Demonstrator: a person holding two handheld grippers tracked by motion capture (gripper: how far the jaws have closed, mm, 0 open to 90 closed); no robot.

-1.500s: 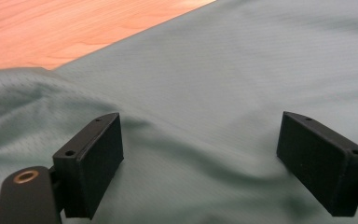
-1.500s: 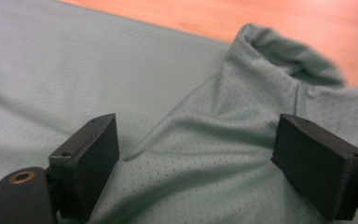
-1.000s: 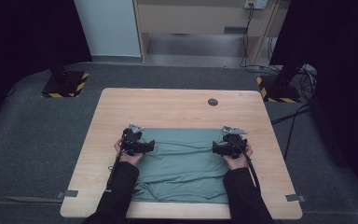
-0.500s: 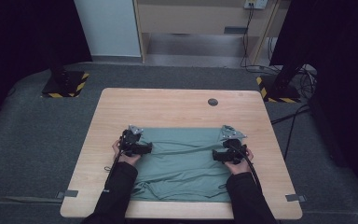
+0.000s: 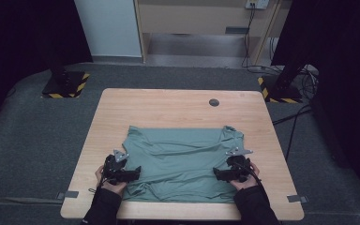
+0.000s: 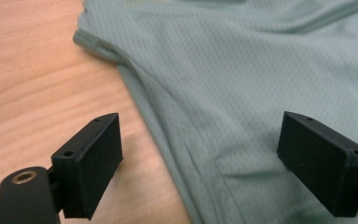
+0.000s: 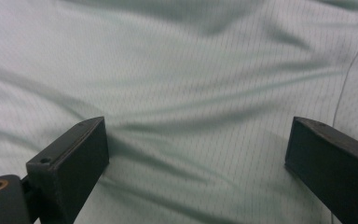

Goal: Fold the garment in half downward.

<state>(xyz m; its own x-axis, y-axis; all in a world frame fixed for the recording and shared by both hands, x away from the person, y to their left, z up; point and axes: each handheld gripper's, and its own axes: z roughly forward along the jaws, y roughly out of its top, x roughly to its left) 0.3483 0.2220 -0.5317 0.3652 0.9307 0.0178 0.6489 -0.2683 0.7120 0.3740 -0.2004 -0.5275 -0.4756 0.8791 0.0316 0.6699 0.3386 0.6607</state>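
Two grippers are working at the near edge of a green shirt [image 5: 183, 157] that is lying spread on the wooden desk [image 5: 168, 110], wrinkled, with its far hem running across the middle of the desk.

Left gripper [image 5: 133, 171]: sitting at the shirt's near-left corner, jaws pointing toward the cloth. In the left gripper view the jaws are standing wide apart. One jaw is hanging over bare desk [image 6: 37, 84], the other over the shirt [image 6: 242, 79]; the shirt's folded edge is running between them. Nothing is pinched, and the pads are not pressing the fabric.

Right gripper [image 5: 218, 174]: sitting at the shirt's near-right side, pointing inward. In the right gripper view the jaws are likewise standing wide apart and have just been opening further. Rumpled mesh cloth [image 7: 182, 93] is lying under and between them, with a seam line running near the one jaw. No fold is being clamped.

Both hands are gripping the grippers from the desk's near side.
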